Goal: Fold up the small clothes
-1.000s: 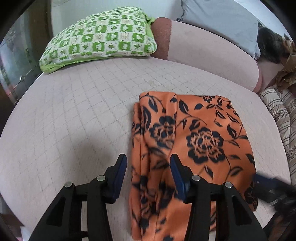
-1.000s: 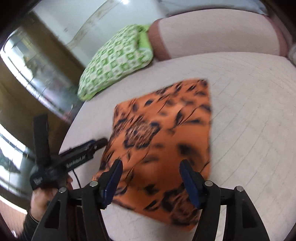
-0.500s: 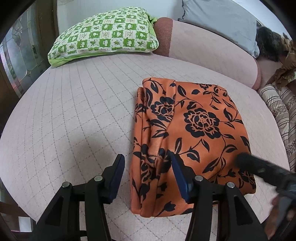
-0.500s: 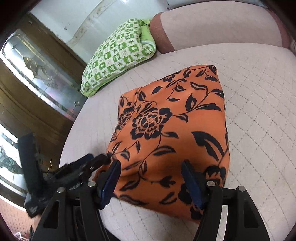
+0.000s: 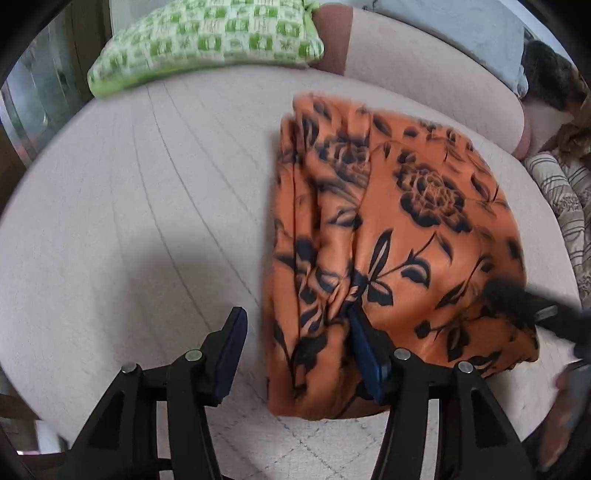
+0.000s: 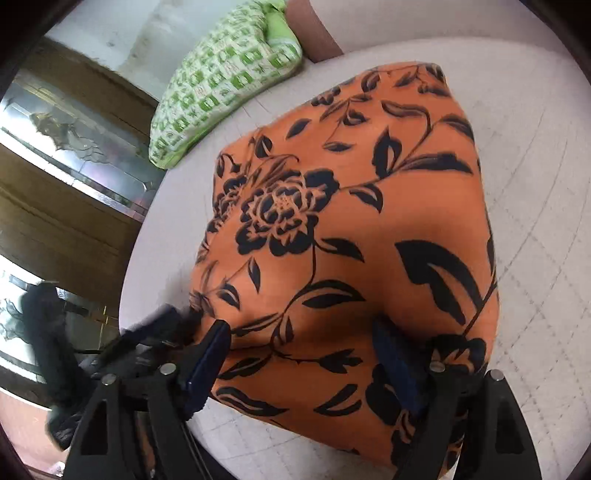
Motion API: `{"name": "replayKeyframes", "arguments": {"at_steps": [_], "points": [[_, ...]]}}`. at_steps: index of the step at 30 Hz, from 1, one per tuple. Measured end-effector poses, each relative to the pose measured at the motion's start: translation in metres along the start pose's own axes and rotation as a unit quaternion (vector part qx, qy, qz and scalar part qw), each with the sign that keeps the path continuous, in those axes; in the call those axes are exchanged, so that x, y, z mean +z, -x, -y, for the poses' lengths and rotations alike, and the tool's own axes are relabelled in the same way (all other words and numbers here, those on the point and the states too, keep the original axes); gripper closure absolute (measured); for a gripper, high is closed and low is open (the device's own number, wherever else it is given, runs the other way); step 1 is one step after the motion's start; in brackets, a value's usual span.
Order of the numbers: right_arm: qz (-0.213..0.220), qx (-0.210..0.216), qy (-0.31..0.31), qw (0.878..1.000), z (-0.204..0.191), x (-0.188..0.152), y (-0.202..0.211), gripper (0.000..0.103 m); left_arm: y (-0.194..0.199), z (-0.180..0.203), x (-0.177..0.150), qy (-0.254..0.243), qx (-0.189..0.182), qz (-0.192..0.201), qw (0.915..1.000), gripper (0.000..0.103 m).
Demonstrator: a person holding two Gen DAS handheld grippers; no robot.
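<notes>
An orange cloth with black flowers [image 5: 406, 229] lies folded on the pale quilted bed [image 5: 147, 206]. My left gripper [image 5: 299, 350] hangs over the cloth's near left corner with its jaws opening. Its right finger [image 5: 364, 350] rests on the fabric, while its left finger [image 5: 231, 350] stands off the cloth over the bed. In the right wrist view the cloth [image 6: 351, 221] fills the middle. My right gripper [image 6: 303, 363] straddles its near edge, jaws opening, with fabric between the pads but not pinched. The left gripper [image 6: 159, 328] shows there as a dark blur at the left.
A green-and-white checked pillow [image 5: 207, 40] and a grey pillow [image 5: 461, 33] lie at the far edge against a pink bolster [image 5: 424, 74]. Striped bedding [image 5: 565, 199] lies at the right. A wooden cabinet with glass panels [image 6: 74, 155] stands beyond the bed's left edge.
Both grippers have come down closer to the cloth and their jaws stand wider. The cloth, blurred a second ago in the right wrist view, now lies still and flat.
</notes>
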State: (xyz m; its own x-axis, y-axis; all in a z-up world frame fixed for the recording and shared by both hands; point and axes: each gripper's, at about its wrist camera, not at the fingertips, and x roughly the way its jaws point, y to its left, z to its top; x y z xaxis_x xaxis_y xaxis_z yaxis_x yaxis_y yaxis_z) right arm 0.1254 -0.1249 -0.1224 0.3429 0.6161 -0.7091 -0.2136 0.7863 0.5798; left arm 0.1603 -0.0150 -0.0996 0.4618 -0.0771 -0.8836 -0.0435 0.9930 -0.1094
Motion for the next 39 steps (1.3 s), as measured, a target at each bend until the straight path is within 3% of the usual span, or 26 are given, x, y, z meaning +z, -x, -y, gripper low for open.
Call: {"name": "replayKeyframes", "arguments": {"at_steps": [6, 11, 14, 18, 25, 31, 39], "points": [[0.064, -0.008, -0.04, 0.997, 0.033, -0.007, 0.048, 0.021, 0.031, -0.005, 0.007, 0.007, -0.021, 0.046, 0.9987, 0.048], [0.075, -0.016, -0.095, 0.993, 0.077, -0.002, 0.067, 0.021, 0.036, -0.02, 0.03, 0.023, -0.042, 0.052, 0.9975, 0.038], [0.064, 0.015, -0.114, 0.991, 0.09, 0.008, 0.061, 0.021, 0.018, -0.04, 0.044, 0.052, -0.09, 0.026, 0.9942, 0.037], [0.053, 0.039, -0.128, 0.99, 0.097, 0.018, 0.043, 0.021, -0.003, -0.044, 0.056, 0.05, -0.078, 0.003, 0.9957, 0.037], [0.026, 0.048, -0.119, 0.991, 0.096, 0.037, 0.009, 0.021, -0.025, -0.049, 0.062, 0.059, -0.098, -0.013, 0.9934, 0.035], [0.017, 0.041, -0.111, 0.993, 0.092, 0.038, -0.005, 0.021, -0.027, -0.044, 0.059, 0.037, -0.084, 0.001, 0.9958, 0.033], [0.012, 0.031, -0.102, 0.994, 0.085, 0.041, -0.01, 0.02, -0.03, -0.047, 0.06, 0.033, -0.098, 0.005, 0.9946, 0.032]]}}
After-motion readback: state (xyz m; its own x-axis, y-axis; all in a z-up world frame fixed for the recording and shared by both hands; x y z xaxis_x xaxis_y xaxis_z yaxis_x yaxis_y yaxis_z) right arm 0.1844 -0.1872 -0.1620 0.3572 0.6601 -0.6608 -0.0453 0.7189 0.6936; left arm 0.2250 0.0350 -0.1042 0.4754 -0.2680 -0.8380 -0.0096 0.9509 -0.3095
